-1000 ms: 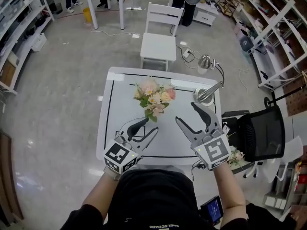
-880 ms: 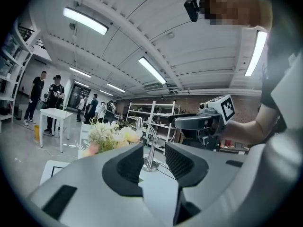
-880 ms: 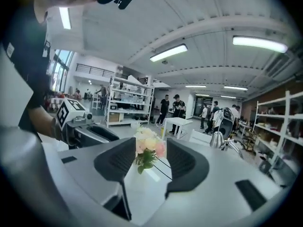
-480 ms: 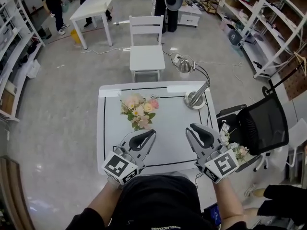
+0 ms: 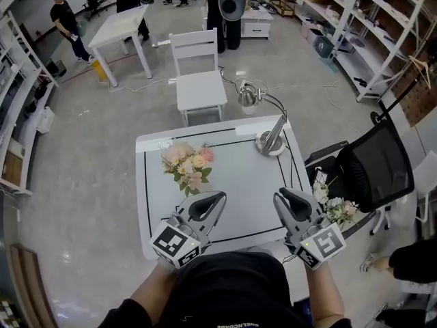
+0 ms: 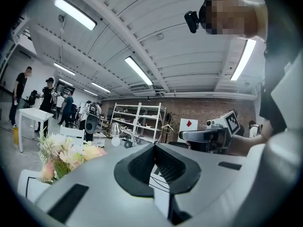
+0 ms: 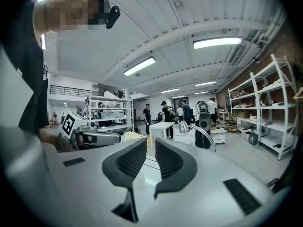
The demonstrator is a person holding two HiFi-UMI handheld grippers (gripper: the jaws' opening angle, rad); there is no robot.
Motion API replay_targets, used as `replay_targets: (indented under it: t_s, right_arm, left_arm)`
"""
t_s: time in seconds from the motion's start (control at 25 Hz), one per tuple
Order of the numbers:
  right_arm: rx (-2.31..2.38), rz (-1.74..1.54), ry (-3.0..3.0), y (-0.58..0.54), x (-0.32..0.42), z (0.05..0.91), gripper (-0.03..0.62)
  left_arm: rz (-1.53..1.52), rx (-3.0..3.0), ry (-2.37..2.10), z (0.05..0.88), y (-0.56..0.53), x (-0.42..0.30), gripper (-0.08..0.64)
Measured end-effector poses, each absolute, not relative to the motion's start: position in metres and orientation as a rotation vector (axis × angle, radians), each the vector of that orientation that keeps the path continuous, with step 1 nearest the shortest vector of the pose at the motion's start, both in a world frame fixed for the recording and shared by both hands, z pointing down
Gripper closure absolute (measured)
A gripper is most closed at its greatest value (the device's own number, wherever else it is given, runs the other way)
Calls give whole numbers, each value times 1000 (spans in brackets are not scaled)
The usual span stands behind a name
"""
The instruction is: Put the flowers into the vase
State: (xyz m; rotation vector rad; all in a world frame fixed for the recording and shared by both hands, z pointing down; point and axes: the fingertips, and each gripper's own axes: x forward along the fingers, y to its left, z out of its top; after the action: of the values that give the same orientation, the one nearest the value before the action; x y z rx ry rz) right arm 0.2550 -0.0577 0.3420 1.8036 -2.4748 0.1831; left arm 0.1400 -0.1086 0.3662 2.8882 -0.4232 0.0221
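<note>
A bouquet of pink, cream and yellow flowers (image 5: 184, 164) stands at the table's far left; leaves hide whatever holds it. It shows low at the left of the left gripper view (image 6: 61, 157). A second bunch of pale flowers (image 5: 334, 208) lies off the table's right side, beside the black chair. My left gripper (image 5: 217, 198) is over the near edge of the table, shut and empty (image 6: 155, 148). My right gripper (image 5: 285, 195) hovers at the near right; its jaws are closing, with a narrow gap and nothing between them (image 7: 150, 148).
The white table (image 5: 232, 183) carries a silver desk lamp (image 5: 266, 125) at its far right. A black office chair (image 5: 372, 166) stands right of the table and a white chair (image 5: 198, 80) behind it. People stand far off by another white table (image 5: 123, 26).
Both grippers' jaws have come together from wide open. Both grippers have drawn back towards the near edge of the table, the right one also outwards to the right.
</note>
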Motion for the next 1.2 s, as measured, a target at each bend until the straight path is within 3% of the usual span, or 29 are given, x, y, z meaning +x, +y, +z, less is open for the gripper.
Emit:
replay_targets:
  t_s: [1.2]
  right_arm:
    - [1866,261,-2468,-43,266,361,552]
  left_arm:
    - [96,2877,-406,383,-98,141,554]
